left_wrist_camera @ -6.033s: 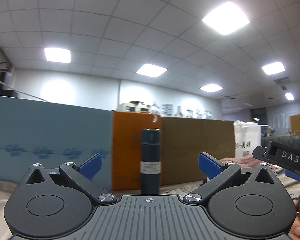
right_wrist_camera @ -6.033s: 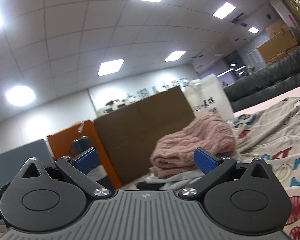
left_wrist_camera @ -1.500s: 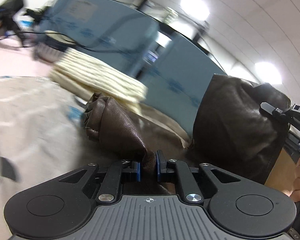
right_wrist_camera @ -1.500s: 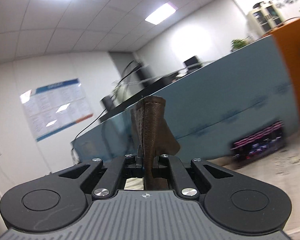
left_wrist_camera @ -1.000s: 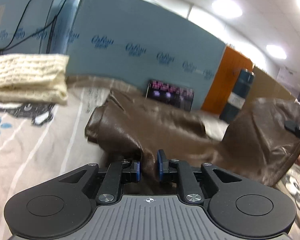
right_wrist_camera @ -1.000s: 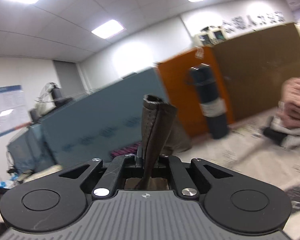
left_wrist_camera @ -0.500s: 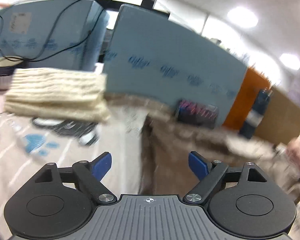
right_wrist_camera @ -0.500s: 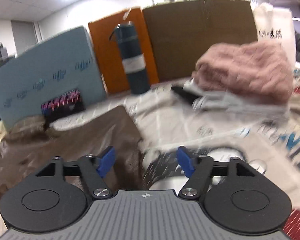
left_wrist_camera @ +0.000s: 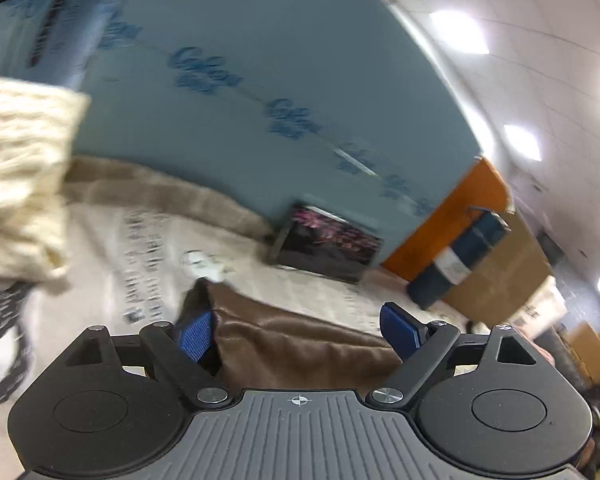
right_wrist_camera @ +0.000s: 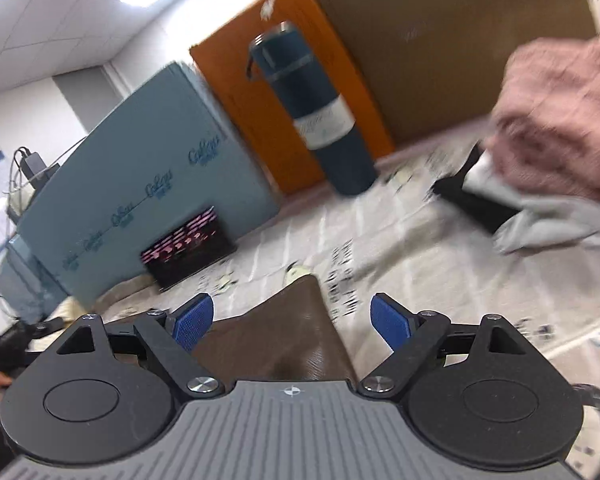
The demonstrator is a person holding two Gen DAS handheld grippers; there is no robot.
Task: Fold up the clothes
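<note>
The brown garment (right_wrist_camera: 296, 332) lies flat on the printed sheet (right_wrist_camera: 440, 264), looking limp and slick like leather, so I'd pinch a hemmed edge, since my left gripper (left_wrist_camera: 300, 332) and right gripper (right_wrist_camera: 294, 320) have just been opening, both now released.

A printed sheet (right_wrist_camera: 440, 264) carries a brown garment (right_wrist_camera: 284, 336), dark bottle (right_wrist_camera: 320, 112) and pink knit (right_wrist_camera: 560, 120)
</note>
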